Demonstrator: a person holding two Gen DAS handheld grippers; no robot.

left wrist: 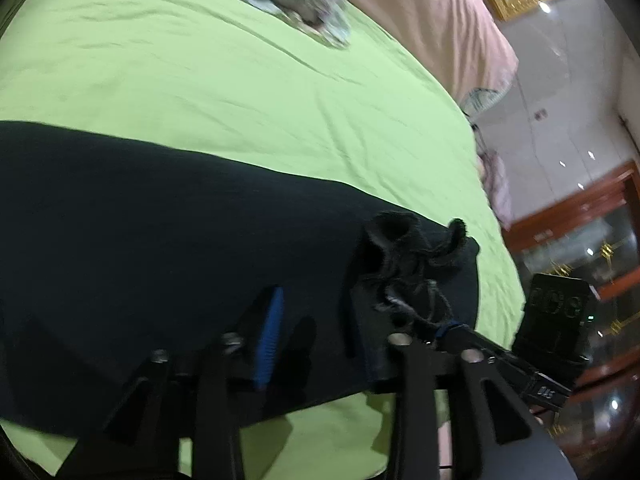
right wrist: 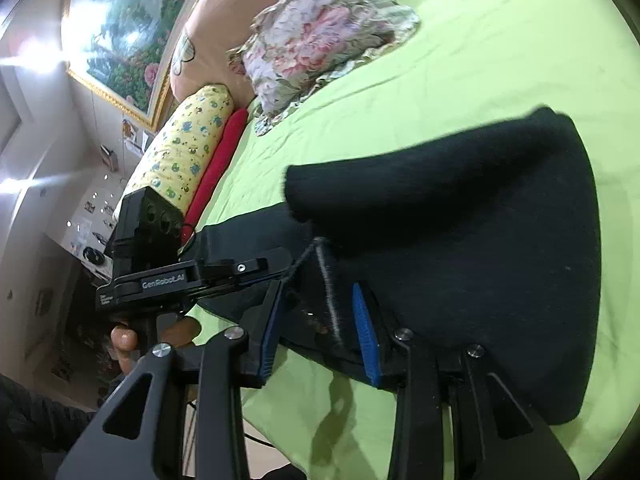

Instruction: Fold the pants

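Green bedsheet [left wrist: 240, 92] across most of both views, wrinkled. Black pants [right wrist: 480, 248] spread flat on sheet near its front edge; one end folded back over itself, raised lip visible in right wrist view.

Pink quilt [left wrist: 440, 20] along far side of bed. Floral cloth [right wrist: 320, 40] bunched on sheet beyond pants, well apart from them. Yellow patterned bolster [right wrist: 184, 148] and red pillow [right wrist: 220, 160] side by side at bed edge, beside floral cloth. Gold-framed painting [right wrist: 124, 28] on wall behind. Wooden cabinet [left wrist: 580, 232] past bed edge in left wrist view.

Left gripper [left wrist: 316, 336] low over pants, fingers spread wide; fabric corner with frayed hem bunched at right finger [left wrist: 372, 320], nothing clamped between pads. Blue pad [left wrist: 268, 344] on other finger lying against cloth.

Right gripper [right wrist: 320, 324] likewise parted, blue-lined fingers [right wrist: 366, 336] straddling a fringed hem edge of pants near bed edge; not closed on it. Right gripper crossing in just beside left gripper, both at same end of garment. Bare hand [right wrist: 132, 340] on left gripper handle.

No containers in view.
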